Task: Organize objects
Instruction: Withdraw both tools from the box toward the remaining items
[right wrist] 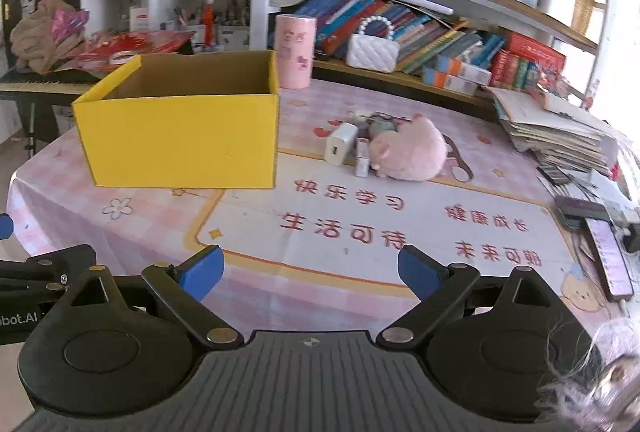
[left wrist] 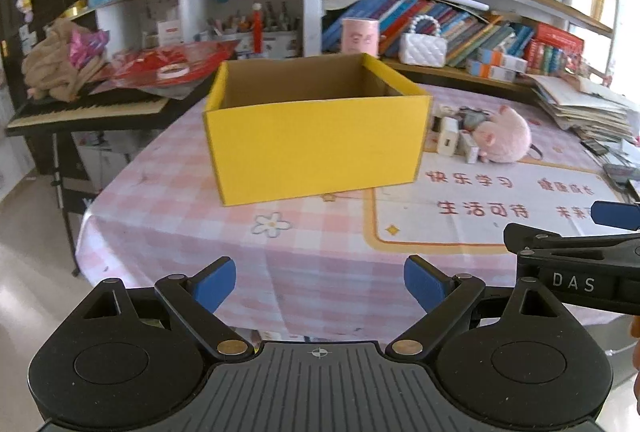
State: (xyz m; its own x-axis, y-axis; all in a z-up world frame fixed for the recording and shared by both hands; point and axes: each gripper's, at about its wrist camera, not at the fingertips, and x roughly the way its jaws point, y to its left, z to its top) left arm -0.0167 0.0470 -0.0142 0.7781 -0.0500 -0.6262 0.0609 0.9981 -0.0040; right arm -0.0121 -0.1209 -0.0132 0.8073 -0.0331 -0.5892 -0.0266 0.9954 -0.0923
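- The left gripper point(left wrist: 320, 282) has its jaws spread wide, with nothing between the blue pads point(left wrist: 214, 286); it hangs over the near edge of the table point(left wrist: 168, 232), short of the yellow box point(left wrist: 316, 147).
- The right gripper point(right wrist: 310, 272) is likewise wide apart and empty, its pads point(right wrist: 202, 272) above the printed cloth, nearer than the yellow box and to its right.
- The yellow box stands open-topped on the table.
- Just right of the box lie a pink plush toy point(right wrist: 412, 151) and a white charger point(right wrist: 342, 143), close together.
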